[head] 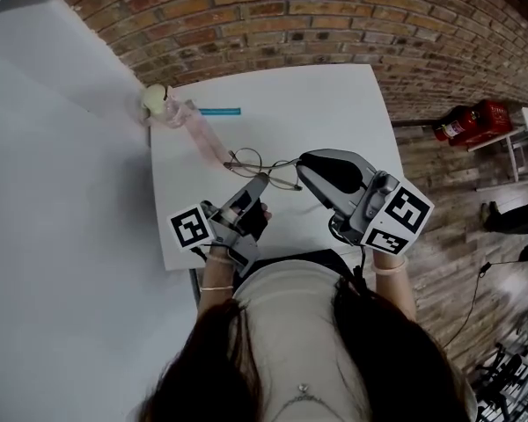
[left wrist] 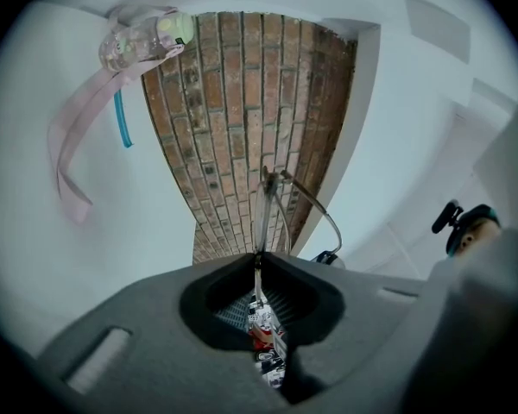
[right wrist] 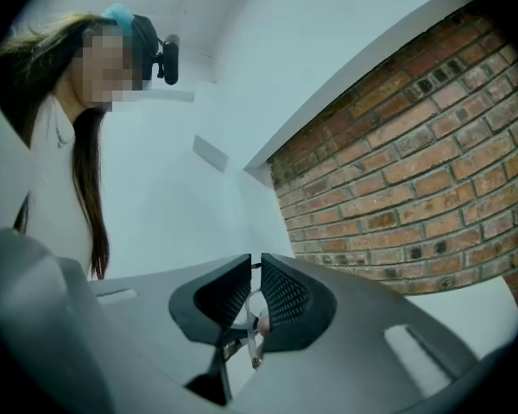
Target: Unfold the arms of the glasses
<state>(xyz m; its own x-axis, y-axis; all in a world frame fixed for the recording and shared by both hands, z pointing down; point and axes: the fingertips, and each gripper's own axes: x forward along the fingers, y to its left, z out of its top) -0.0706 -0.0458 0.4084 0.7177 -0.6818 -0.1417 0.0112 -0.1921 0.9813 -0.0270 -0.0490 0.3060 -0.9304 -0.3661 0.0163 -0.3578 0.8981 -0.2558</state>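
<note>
Clamping both tools on the frame, you have the left gripper (head: 260,181) pinched on a thin wire part of the glasses (head: 249,162) and the right gripper (head: 302,165) nipped on another slim piece, over the white table (head: 334,104). Judging by that, hold one side firm and swing the other slowly about its hinge, never pulling straight. Open room lies toward the far edge; the clear bottle (head: 157,101) and blue stick (head: 220,111) sit well apart, far-left.
</note>
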